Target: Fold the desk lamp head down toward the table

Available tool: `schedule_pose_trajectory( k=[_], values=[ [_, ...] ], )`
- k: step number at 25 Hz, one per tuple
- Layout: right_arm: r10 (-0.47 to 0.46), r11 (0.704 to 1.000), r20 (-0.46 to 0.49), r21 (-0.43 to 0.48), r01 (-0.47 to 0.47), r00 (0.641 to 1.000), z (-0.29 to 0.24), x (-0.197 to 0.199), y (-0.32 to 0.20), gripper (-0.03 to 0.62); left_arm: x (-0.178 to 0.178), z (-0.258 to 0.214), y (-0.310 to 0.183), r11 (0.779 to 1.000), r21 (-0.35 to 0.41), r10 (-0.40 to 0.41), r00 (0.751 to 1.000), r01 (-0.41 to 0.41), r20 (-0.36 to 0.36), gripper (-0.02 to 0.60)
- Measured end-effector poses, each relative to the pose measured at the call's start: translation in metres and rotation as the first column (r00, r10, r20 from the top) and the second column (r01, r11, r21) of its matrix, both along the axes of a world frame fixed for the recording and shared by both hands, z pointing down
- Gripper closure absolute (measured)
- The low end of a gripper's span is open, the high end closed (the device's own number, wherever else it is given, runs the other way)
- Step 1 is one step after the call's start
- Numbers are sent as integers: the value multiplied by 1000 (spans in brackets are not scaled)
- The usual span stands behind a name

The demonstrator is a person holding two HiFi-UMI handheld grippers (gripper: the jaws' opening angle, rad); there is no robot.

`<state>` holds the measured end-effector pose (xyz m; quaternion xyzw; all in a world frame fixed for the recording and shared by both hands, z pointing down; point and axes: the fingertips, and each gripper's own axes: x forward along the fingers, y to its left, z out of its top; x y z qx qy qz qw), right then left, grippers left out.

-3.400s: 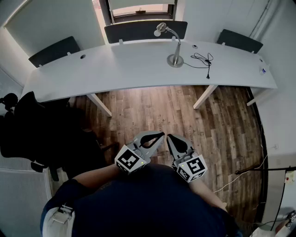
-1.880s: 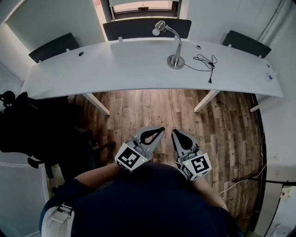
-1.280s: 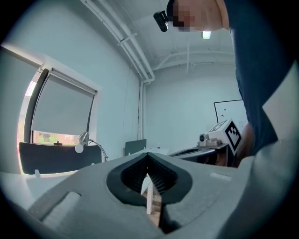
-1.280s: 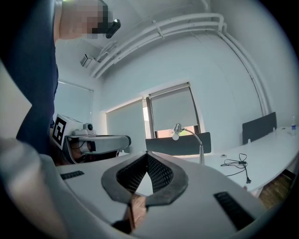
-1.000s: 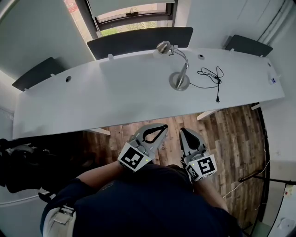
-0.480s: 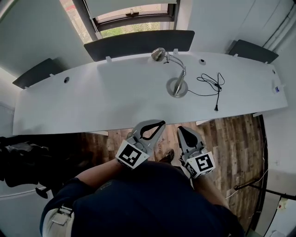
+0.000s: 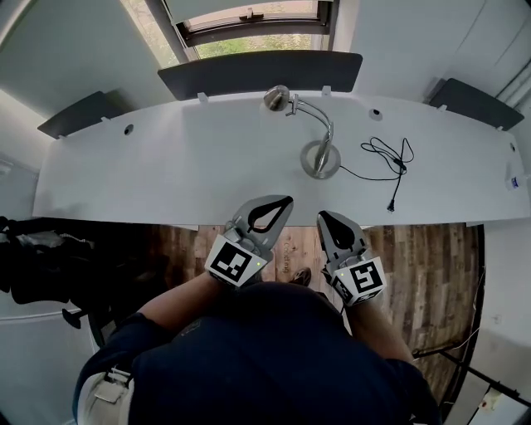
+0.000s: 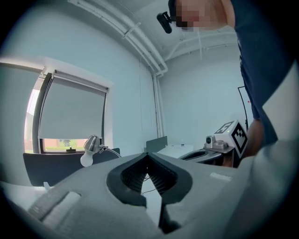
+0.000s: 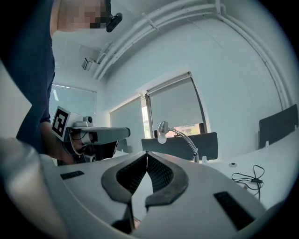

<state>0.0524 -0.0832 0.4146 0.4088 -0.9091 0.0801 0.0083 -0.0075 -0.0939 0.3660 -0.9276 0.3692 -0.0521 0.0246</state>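
A silver desk lamp [image 7: 319,158] stands on the long white desk [image 7: 166,166], its round base right of centre. Its curved neck rises to the head [image 7: 276,98], raised at the far edge; the head [image 8: 91,145] shows left of the jaws in the left gripper view, and the lamp [image 9: 180,137] shows just above the jaws in the right gripper view. My left gripper [image 7: 284,200] and right gripper [image 7: 321,217] hover side by side at the desk's near edge, both shut with tips touching and nothing held. Both are well short of the lamp.
The lamp's black cord [image 7: 386,162] lies coiled on the desk to the right of the base. Dark partition panels [image 7: 257,73] line the desk's far edge below a window [image 7: 249,21]. A black chair [image 7: 41,266] stands at the left, on wooden floor [image 7: 423,257].
The desk and lamp have come closer in the head view. Both grippers, earlier over the wooden floor, now reach the desk's near edge, still shut.
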Motion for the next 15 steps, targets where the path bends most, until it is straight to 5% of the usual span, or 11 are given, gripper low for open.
schedule_pose_trajectory(
  k=[6, 15],
  values=[
    [8, 1000, -7, -17, -8, 1000, 13, 14, -28, 583, 0, -2, -31, 997, 47, -70, 996, 68, 45, 575],
    [126, 992, -27, -27, -127, 992, 29, 26, -76, 583, -10, -1, -78, 994, 97, -67, 990, 55, 127, 575]
  ],
)
